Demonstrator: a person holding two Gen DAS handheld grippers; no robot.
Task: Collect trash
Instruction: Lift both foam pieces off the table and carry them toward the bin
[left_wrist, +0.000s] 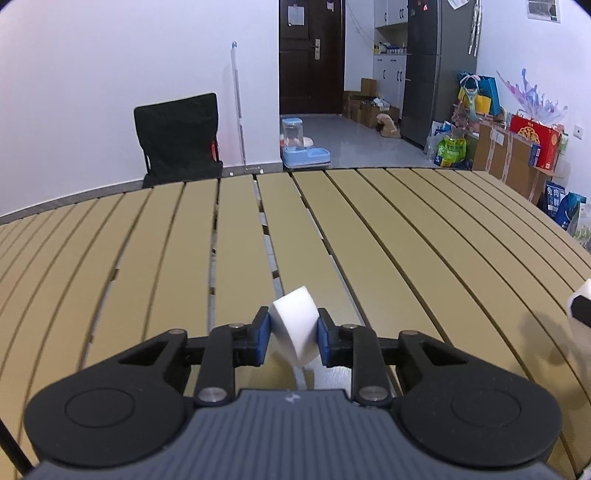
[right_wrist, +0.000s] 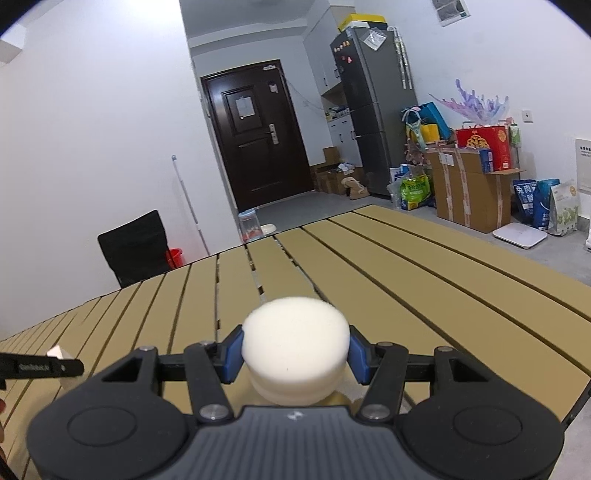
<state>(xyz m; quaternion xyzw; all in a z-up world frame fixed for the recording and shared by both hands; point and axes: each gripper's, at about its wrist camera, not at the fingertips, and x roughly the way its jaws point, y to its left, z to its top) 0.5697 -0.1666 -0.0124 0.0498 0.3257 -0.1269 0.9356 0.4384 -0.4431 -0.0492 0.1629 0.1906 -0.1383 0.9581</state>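
Observation:
In the left wrist view my left gripper is shut on a white foam wedge, squeezed between its blue pads just above the slatted tan table. In the right wrist view my right gripper is shut on a round white foam puck, its blue pads pressing both sides. The left gripper shows at the far left of that view with a bit of white foam. The right gripper's white edge peeks in at the right of the left wrist view.
A black folding chair stands past the table's far edge. Beyond it are a dark door, a mop, a pet feeder, a fridge, and cardboard boxes with bags along the right wall.

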